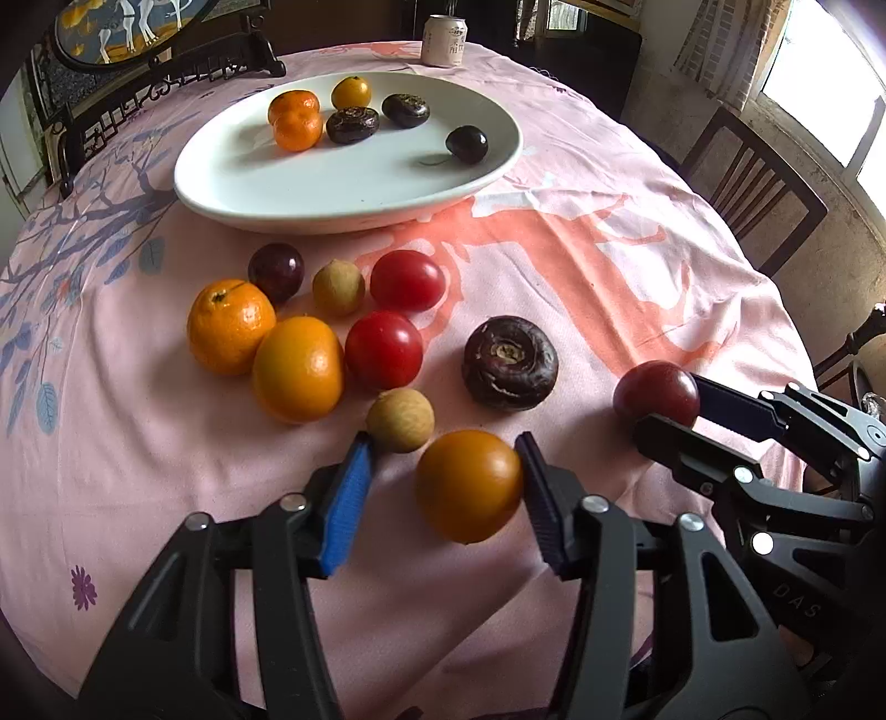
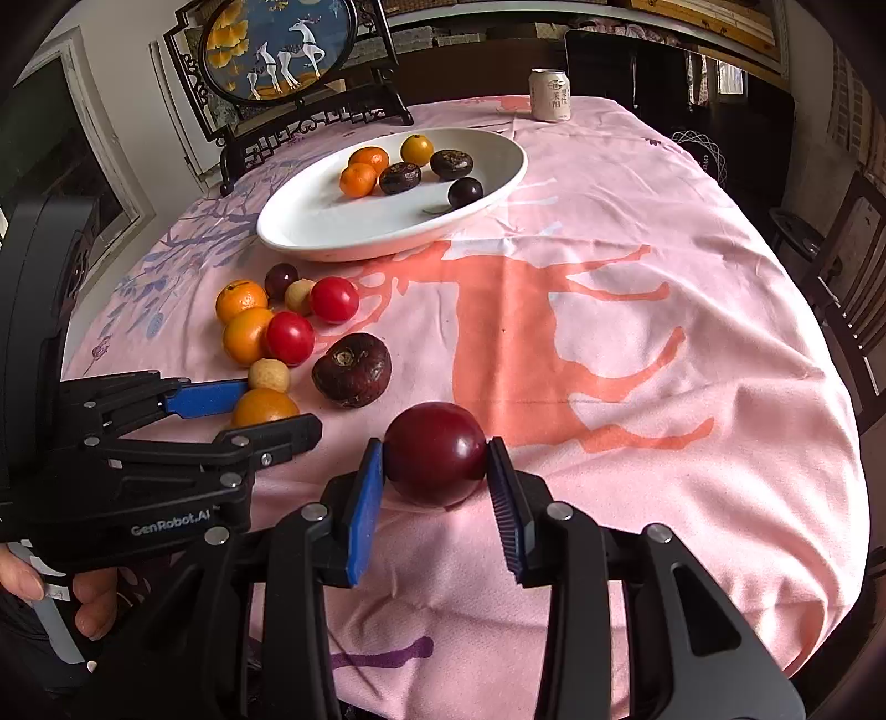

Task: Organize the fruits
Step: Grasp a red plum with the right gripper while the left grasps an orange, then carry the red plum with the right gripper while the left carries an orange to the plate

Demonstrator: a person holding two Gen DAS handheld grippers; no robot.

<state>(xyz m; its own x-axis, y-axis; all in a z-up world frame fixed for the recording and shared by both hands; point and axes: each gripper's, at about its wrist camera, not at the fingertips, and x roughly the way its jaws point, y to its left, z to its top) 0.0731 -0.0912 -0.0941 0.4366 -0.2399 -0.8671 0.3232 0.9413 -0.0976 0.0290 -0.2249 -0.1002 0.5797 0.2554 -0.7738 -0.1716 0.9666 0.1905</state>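
A white oval plate [image 1: 310, 188] at the back holds oranges, two dark water chestnuts and a dark plum. Loose fruit lies in front of it: oranges, two red tomatoes [image 1: 383, 349], two tan longans, a dark plum and a water chestnut [image 1: 509, 363]. My left gripper [image 1: 446, 487] is open around an orange kumquat [image 1: 468, 484]; its right pad touches the fruit, the left pad stands apart. My right gripper [image 2: 434, 471] is shut on a dark red plum [image 2: 434, 451] resting on the cloth; it also shows in the left wrist view [image 1: 656, 393].
A pink patterned cloth [image 2: 637, 360] covers the round table. A drink can [image 2: 549, 95] stands at the far edge. A framed deer screen [image 2: 282, 50] stands behind the plate. Wooden chairs [image 1: 753, 188] stand on the right.
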